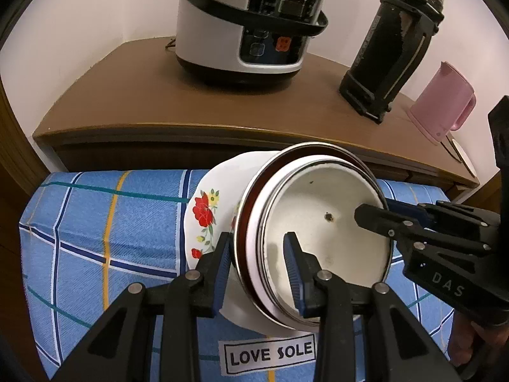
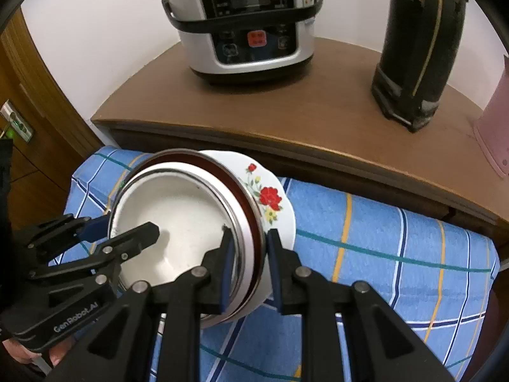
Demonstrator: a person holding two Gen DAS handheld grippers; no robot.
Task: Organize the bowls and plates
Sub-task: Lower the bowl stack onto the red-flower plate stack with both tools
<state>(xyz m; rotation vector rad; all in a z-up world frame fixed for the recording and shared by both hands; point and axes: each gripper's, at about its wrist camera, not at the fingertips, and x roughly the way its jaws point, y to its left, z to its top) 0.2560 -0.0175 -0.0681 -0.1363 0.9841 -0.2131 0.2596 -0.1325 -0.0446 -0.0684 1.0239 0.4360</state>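
Observation:
A white enamel bowl [image 1: 327,238] [image 2: 184,222] with a steel rim sits nested in a dark-red-banded bowl, on a white plate with red flowers [image 1: 206,210] [image 2: 270,197]. The stack is over a blue checked cloth [image 1: 111,222] [image 2: 381,238]. My left gripper [image 1: 257,254] is shut on the stack's near rim, one finger inside the bowl and one outside. My right gripper [image 2: 249,254] clamps the opposite rim the same way. Each gripper shows in the other's view: the right gripper [image 1: 378,211] and the left gripper [image 2: 127,229]. I cannot tell whether the plate touches the cloth.
Behind the cloth stands a brown wooden cabinet [image 1: 159,95] with a rice cooker [image 1: 248,25] [image 2: 245,22], a tall black thermos [image 1: 391,51] [image 2: 416,47] and a pink jug [image 1: 442,102] [image 2: 496,133]. A wooden door is at the left in the right wrist view.

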